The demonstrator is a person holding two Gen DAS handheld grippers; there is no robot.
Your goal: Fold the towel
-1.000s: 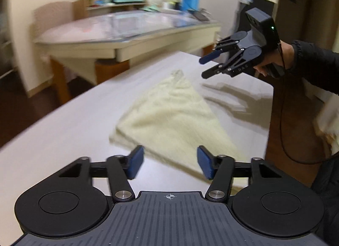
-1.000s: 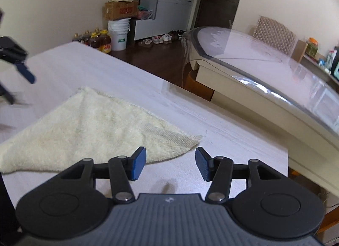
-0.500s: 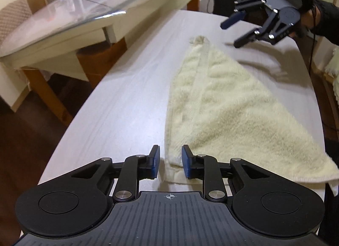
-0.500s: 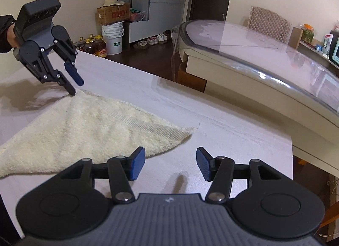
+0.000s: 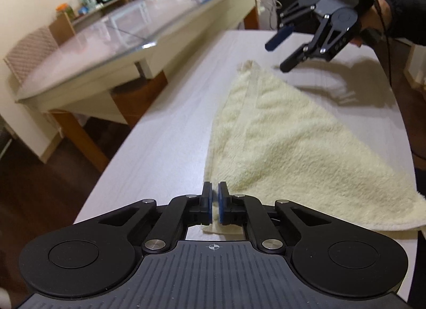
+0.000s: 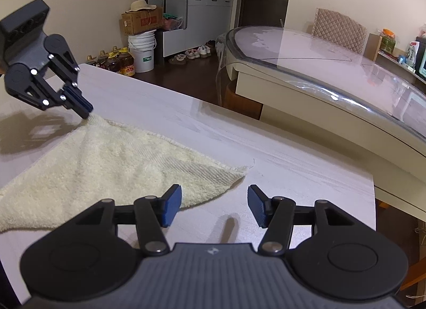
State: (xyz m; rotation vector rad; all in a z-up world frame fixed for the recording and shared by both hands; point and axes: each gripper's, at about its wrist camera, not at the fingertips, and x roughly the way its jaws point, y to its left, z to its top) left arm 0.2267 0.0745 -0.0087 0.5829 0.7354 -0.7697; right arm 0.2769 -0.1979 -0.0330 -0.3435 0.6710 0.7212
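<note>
While the cream towel lies flat as a triangle on the pale table, filling the middle and right of the left wrist view, the left gripper at bottom centre is clamped on its near corner. At upper right, the right gripper hangs above the far corner, jaws apart and empty.

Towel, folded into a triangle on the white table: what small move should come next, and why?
Probably the right gripper should ease forward onto the towel corner ahead of it and close. The left gripper is already shut on its corner, lifting it slightly, while the right one's fingers stand open just short of the other corner, with only bare table between them.
</note>
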